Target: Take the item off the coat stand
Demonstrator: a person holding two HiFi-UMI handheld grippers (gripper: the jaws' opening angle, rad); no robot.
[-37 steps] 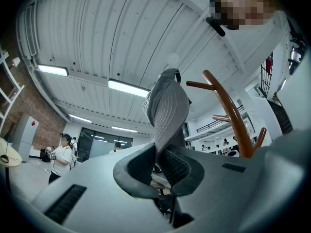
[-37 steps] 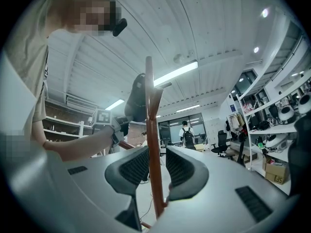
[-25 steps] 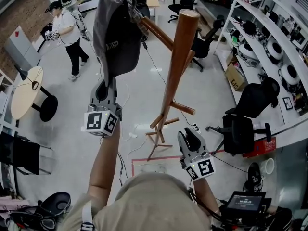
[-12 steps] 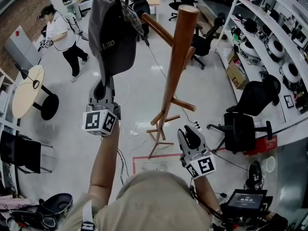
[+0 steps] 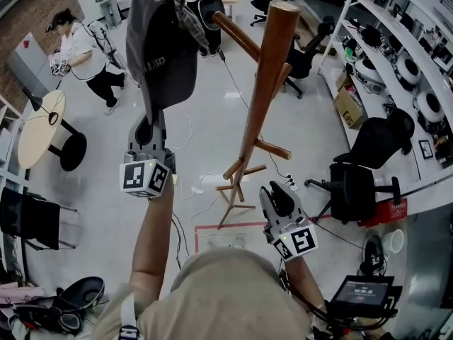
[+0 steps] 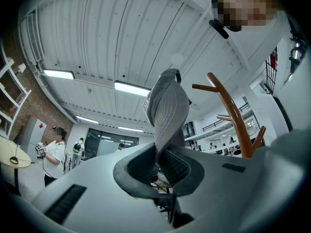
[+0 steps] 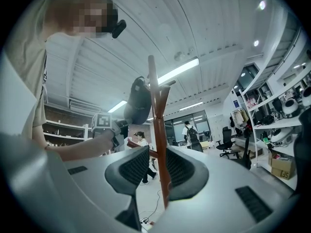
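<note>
One wooden coat stand (image 5: 263, 94) fills the middle of the head view. Its round pole runs from 12 o'clock down to splayed feet near the centre, and a long peg slants from it toward 11 o'clock. One cap (image 5: 161, 48) is up there at 11 o'clock, beside that peg's tip. Whether it is hooked on the peg I cannot tell. It is dark grey, with pale lettering on its side. It hangs long, crown up and brim down, and the left gripper view shows rows of stitching along the brim.

One person in a white top (image 5: 74, 48) stands at 10 o'clock, near one round table (image 5: 39, 122) at 9 o'clock.

There are two grippers. The left gripper (image 5: 150, 129), raised at 10 o'clock, has its jaws clamped on the cap's brim. The right gripper (image 5: 278, 198), low at 4 o'clock, has its jaws wide and holds nothing, with the pole well beyond them.
</note>
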